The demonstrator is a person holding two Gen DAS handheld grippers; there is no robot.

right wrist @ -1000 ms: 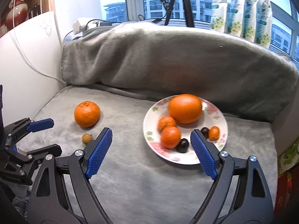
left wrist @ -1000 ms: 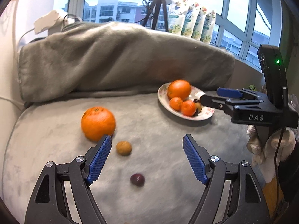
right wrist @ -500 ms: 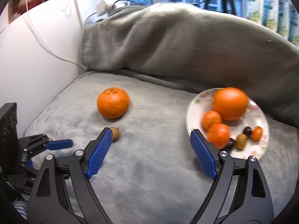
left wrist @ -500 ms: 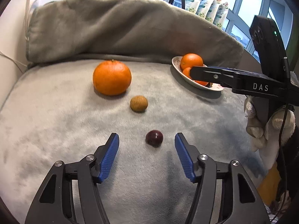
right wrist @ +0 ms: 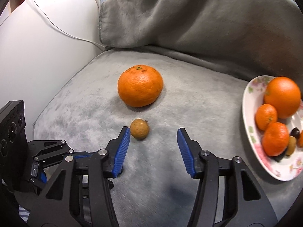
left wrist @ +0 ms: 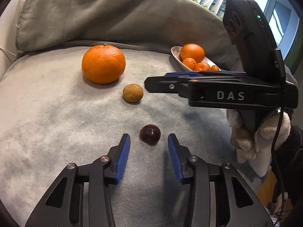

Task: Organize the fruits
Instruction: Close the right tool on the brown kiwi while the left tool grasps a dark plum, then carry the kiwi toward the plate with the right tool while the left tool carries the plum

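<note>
A dark plum point(left wrist: 150, 134) lies on the grey cushion point(left wrist: 56, 113), right at the tips of my left gripper point(left wrist: 148, 135). Its jaws are closing, and the blue pads stand either side of the plum without touching it. A small brown fruit point(right wrist: 139, 129) point(left wrist: 133, 92) sits just inside the left fingertip of my right gripper point(right wrist: 153, 130). Those jaws are closing too and grip nothing. A large orange point(right wrist: 140, 86) point(left wrist: 103, 64) rests beyond it. The flowered plate point(right wrist: 248, 102) point(left wrist: 175, 54) at the right holds an orange, two mandarins and small dark and brown fruits.
A grey blanket-covered backrest point(left wrist: 113, 15) rises behind the cushion. A white wall point(right wrist: 37, 47) with a cable point(right wrist: 62, 32) closes the left side. A gloved hand point(left wrist: 244, 132) holds the right gripper body, which reaches across the left wrist view.
Both grippers sank toward the cushion and their jaws narrowed. The left one came up to the plum. The right one swung left from the plate to the brown fruit.
</note>
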